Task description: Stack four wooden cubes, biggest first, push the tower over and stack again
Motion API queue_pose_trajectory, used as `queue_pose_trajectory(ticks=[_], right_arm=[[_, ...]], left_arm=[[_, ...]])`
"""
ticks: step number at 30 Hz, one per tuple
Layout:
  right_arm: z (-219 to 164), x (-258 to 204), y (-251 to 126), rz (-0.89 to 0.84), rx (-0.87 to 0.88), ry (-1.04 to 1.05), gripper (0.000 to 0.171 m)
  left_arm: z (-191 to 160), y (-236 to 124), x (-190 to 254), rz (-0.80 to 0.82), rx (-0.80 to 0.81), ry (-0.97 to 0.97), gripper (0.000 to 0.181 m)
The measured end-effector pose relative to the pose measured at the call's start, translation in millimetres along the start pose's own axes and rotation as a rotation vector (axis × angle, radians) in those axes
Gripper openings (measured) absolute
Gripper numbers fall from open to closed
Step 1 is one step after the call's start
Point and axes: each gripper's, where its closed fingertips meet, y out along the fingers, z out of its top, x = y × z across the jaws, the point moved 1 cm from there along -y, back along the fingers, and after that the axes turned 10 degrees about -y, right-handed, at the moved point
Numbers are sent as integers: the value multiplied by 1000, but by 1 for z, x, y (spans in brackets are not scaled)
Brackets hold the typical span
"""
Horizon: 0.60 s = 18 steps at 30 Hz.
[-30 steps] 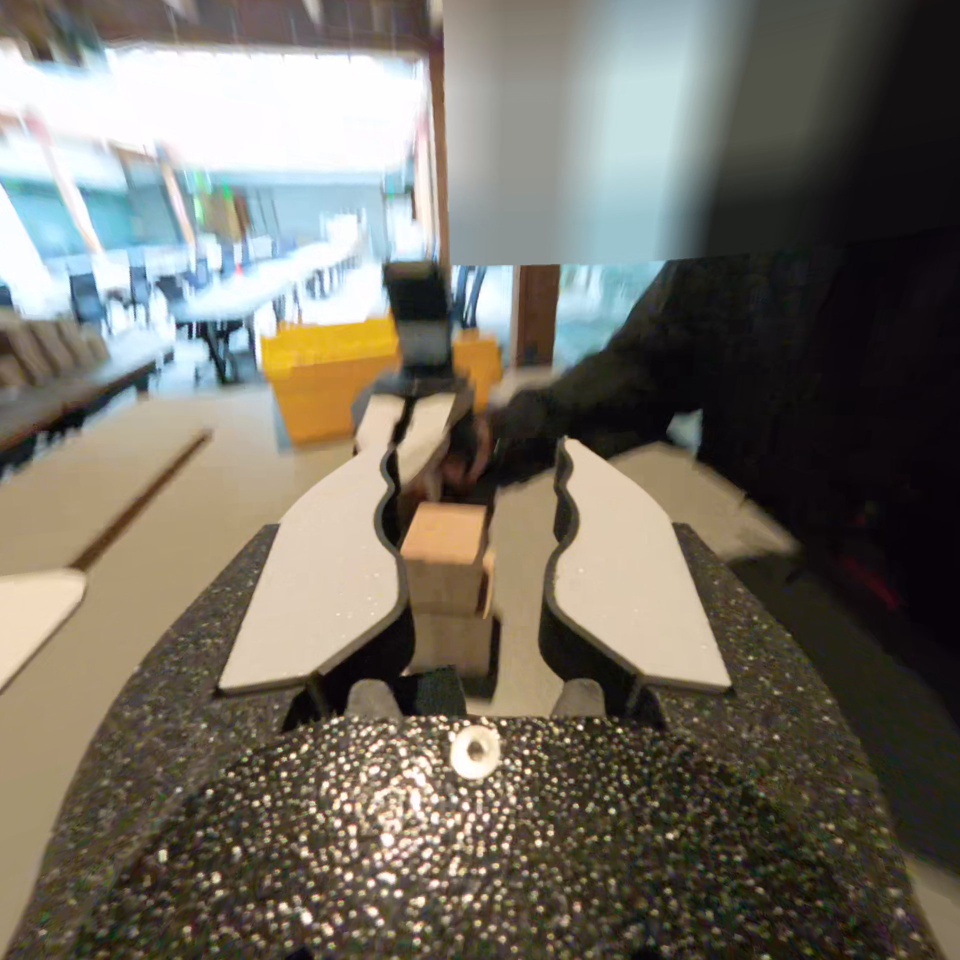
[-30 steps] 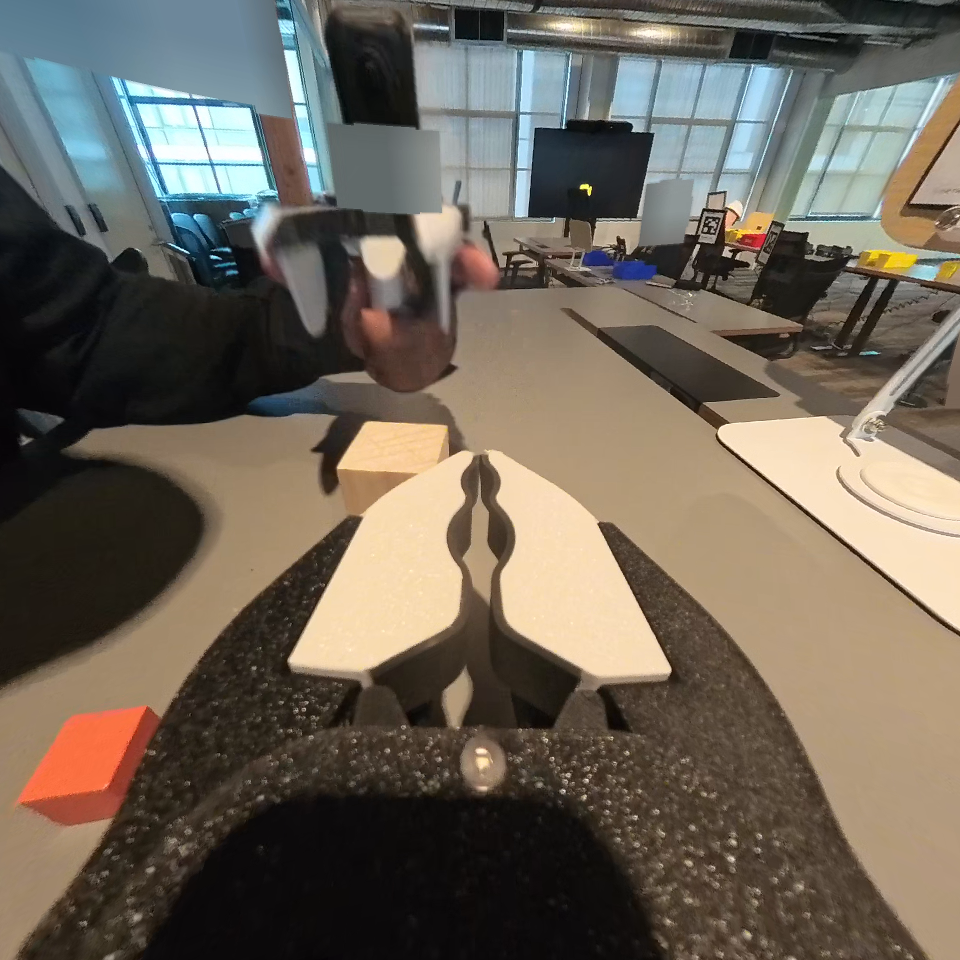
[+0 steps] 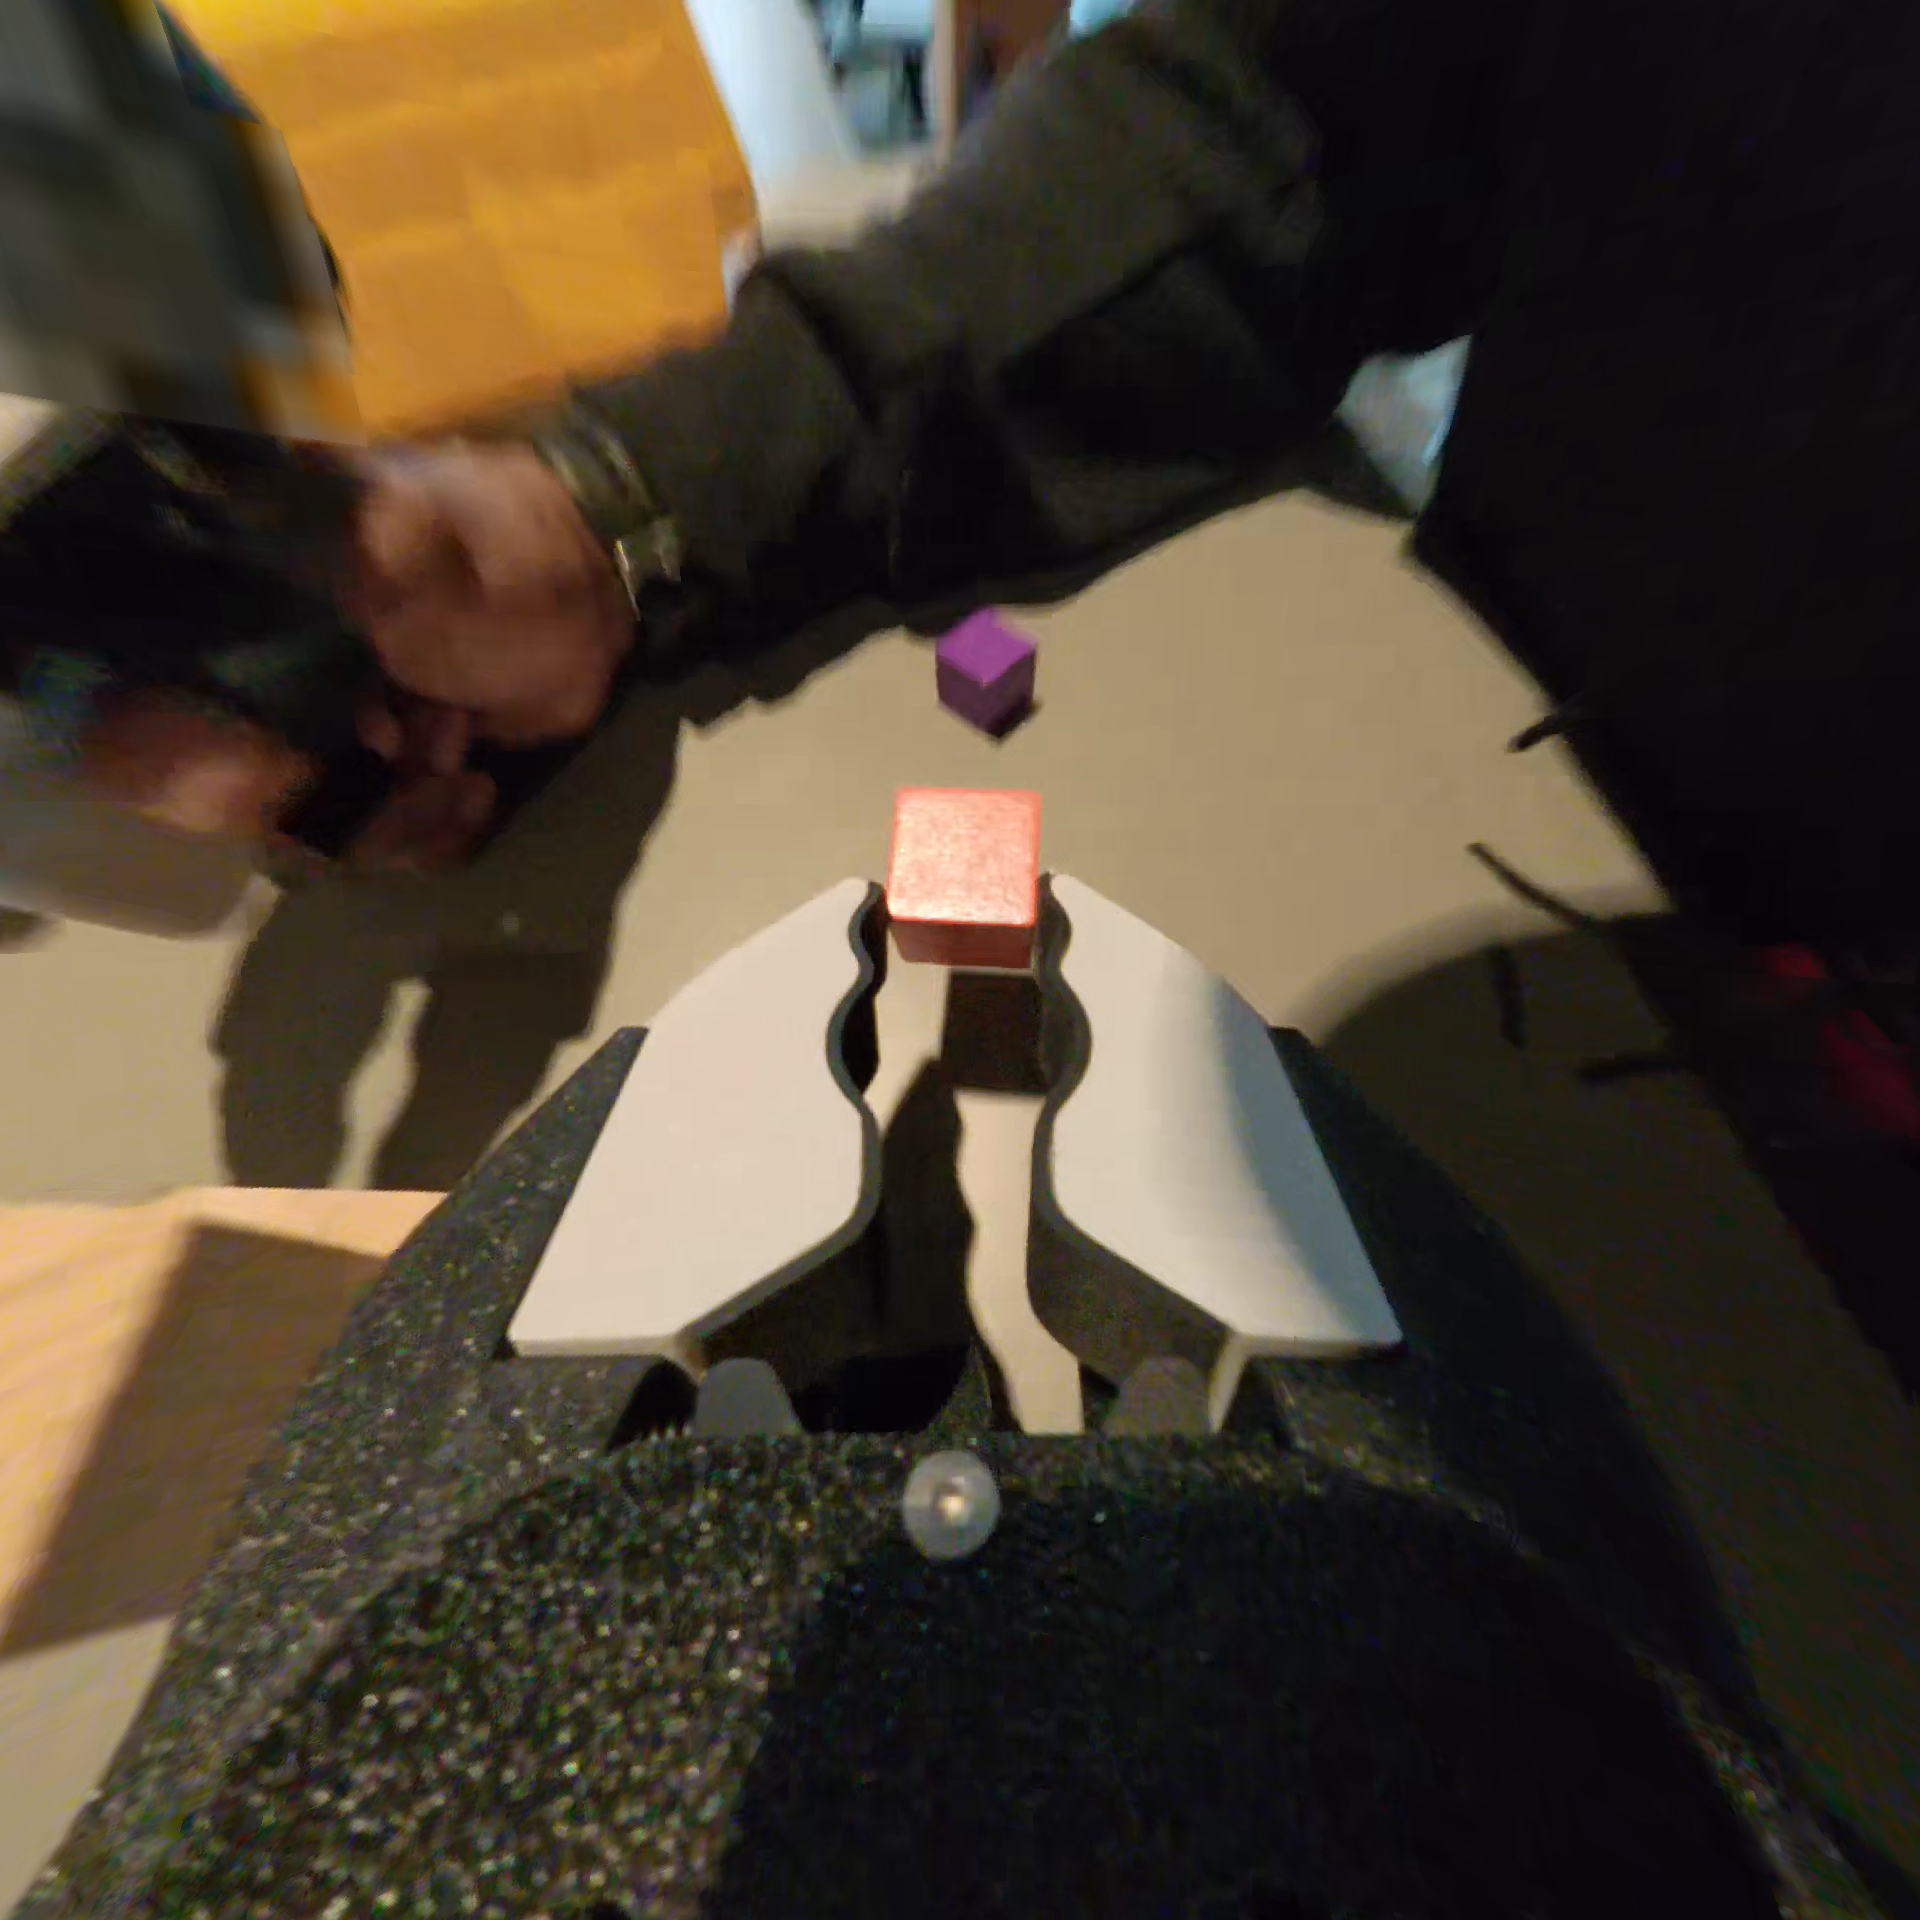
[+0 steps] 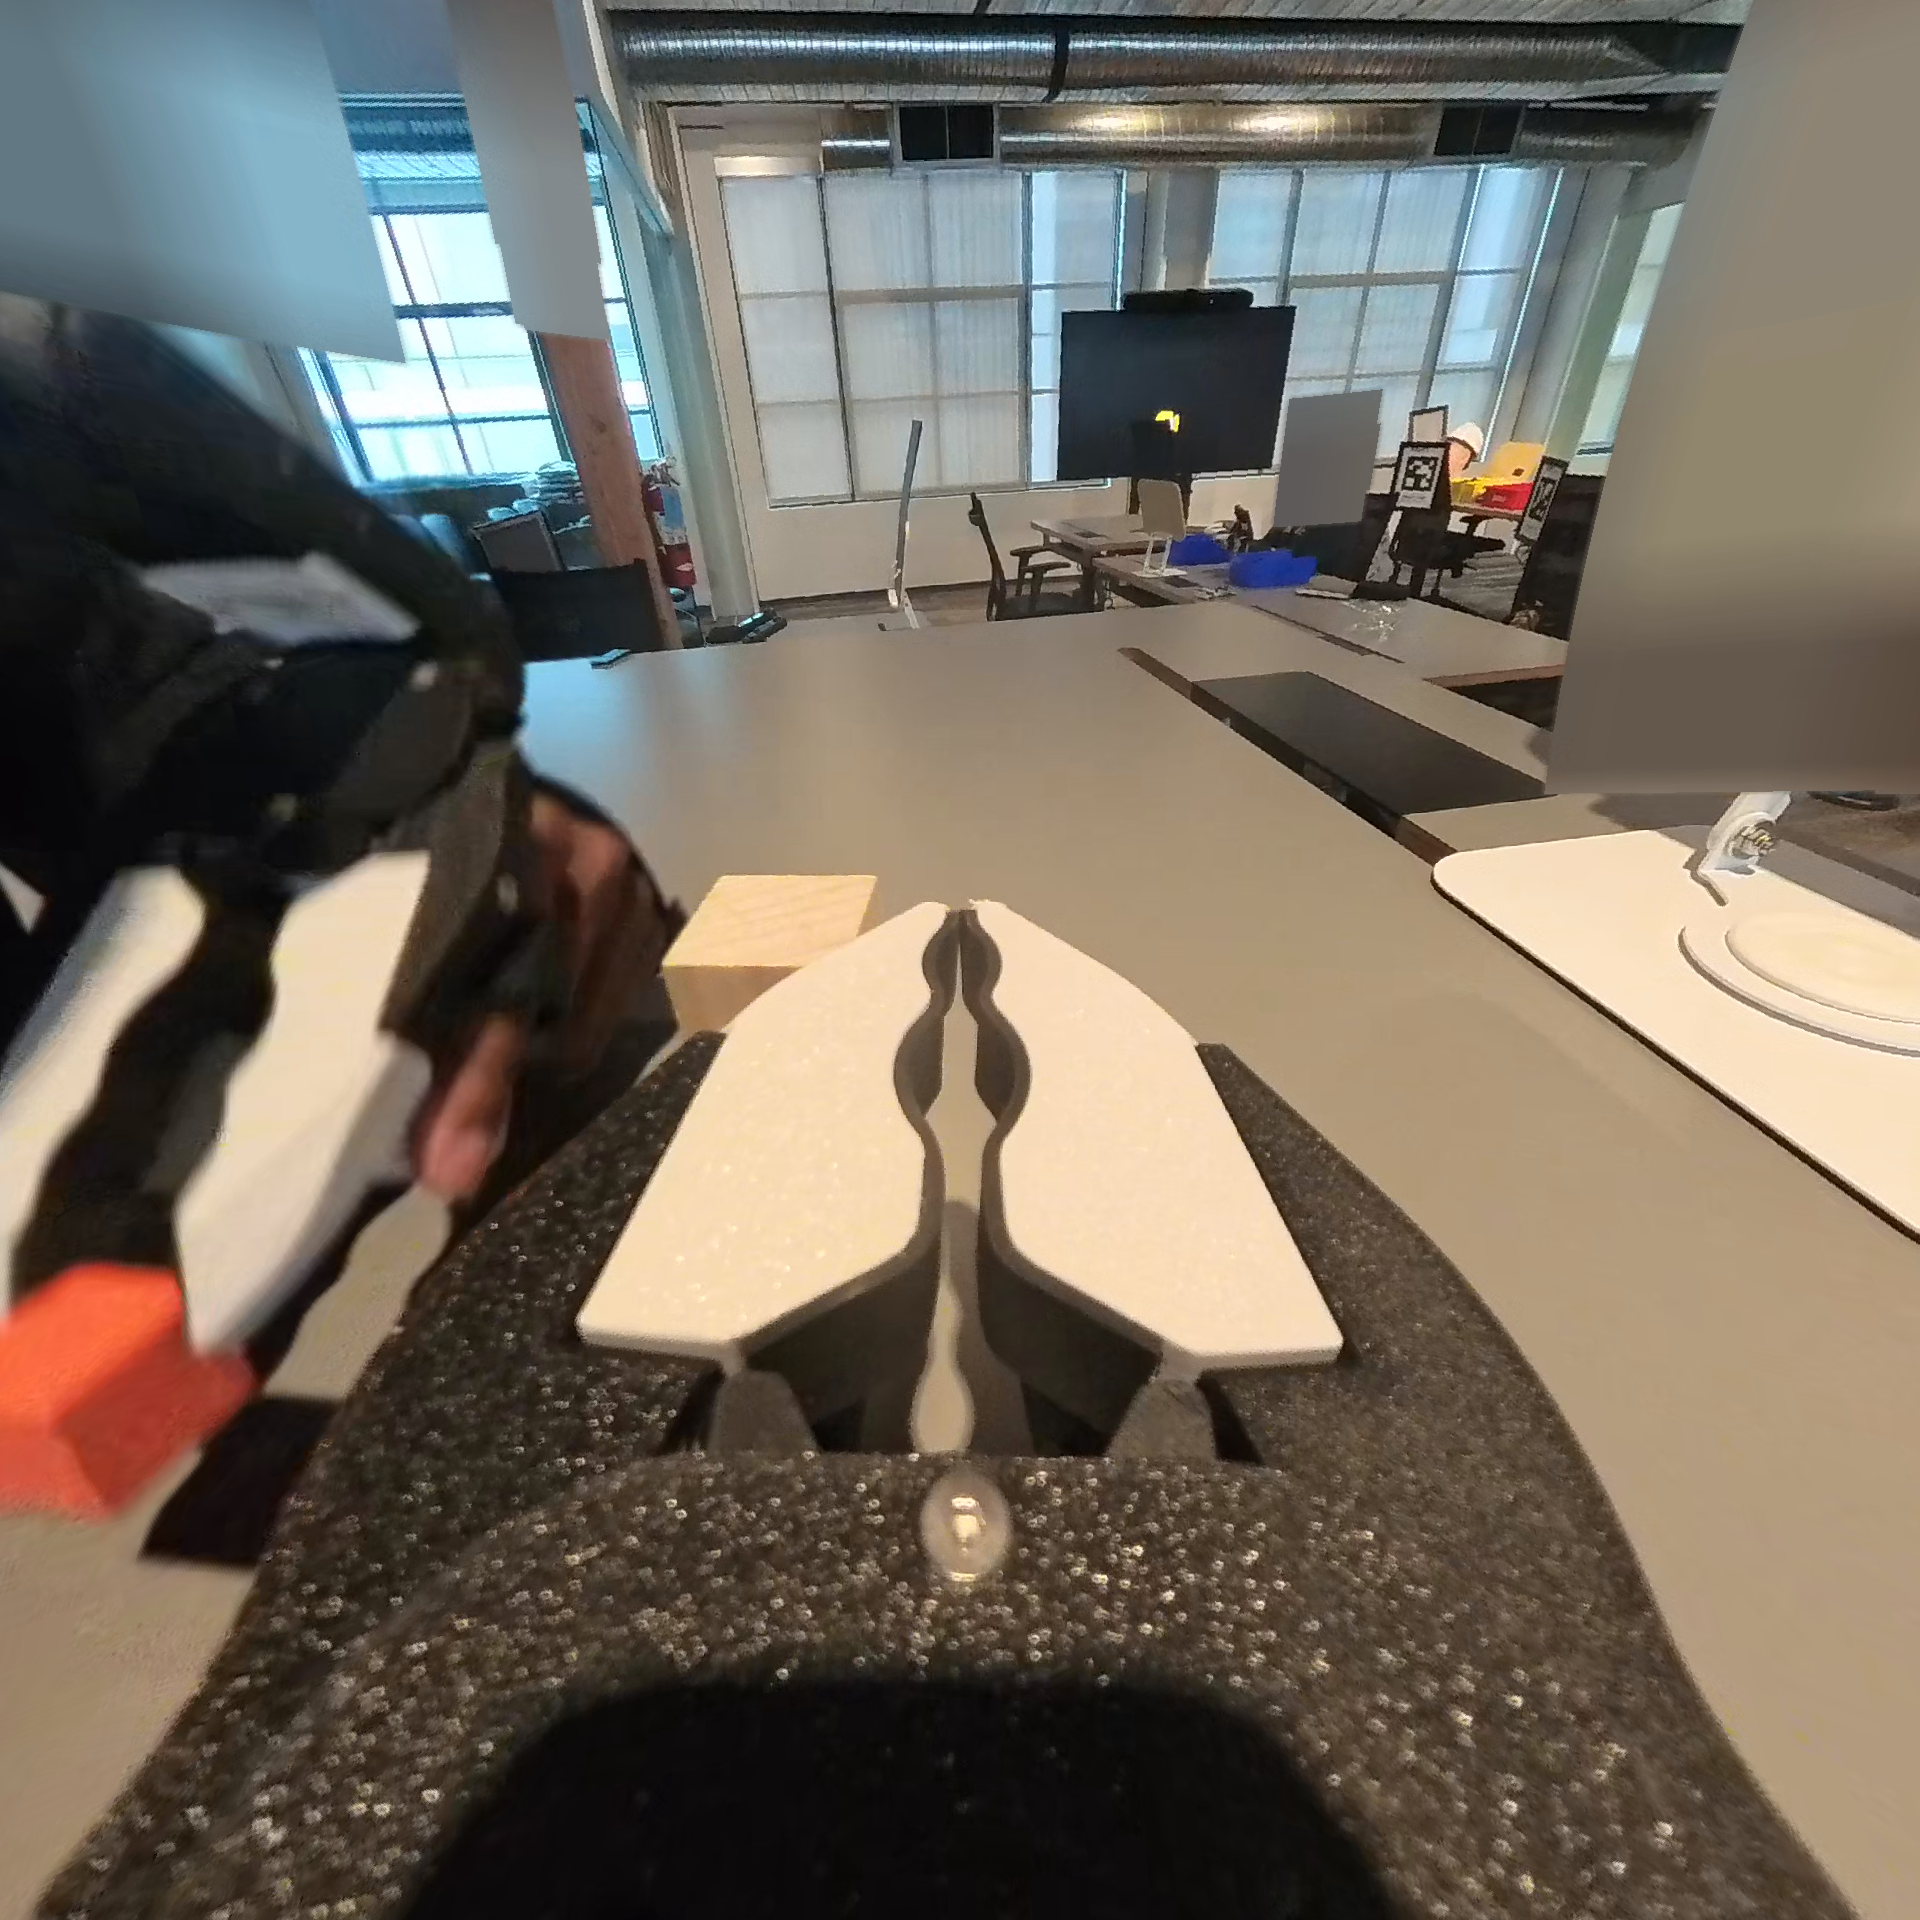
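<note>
My left gripper [image 3: 964,894] pinches the red cube [image 3: 964,871] between its fingertips, lifted above the grey bench [image 3: 1299,790]. A purple cube [image 3: 983,665] sits farther off. My right gripper [image 4: 962,914] has its jaws pressed together, holding nothing, just right of the big plain wooden cube [image 4: 764,948] resting on the bench.

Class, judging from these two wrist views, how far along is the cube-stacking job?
Done: the large natural wood cube sits on the grey table as the base. In hand: the left claw grips the red cube. Left: placing it, then the purple cube; the right claw is shut, empty.
</note>
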Motion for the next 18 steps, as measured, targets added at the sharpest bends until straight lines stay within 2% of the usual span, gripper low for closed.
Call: queue_pose_trajectory(ticks=[4,6,8,12,15,18], right_arm=[[0,1,0,1,2,5,0],[0,1,0,0,3,4,0],[0,1,0,-2,5,5,0],[1,1,-1,-3,8,-1,0],[1,1,-1,1,11,9,0],[0,1,0,5,1,10,0]], left_arm=[[58,-84,-11,-63,338,108,26],[71,-121,-42,-16,400,83,26],[72,-140,-81,77,365,80,26],[44,-120,-110,58,167,53,26],[30,-106,-99,0,138,48,26],[24,-101,-104,25,77,39,26]])
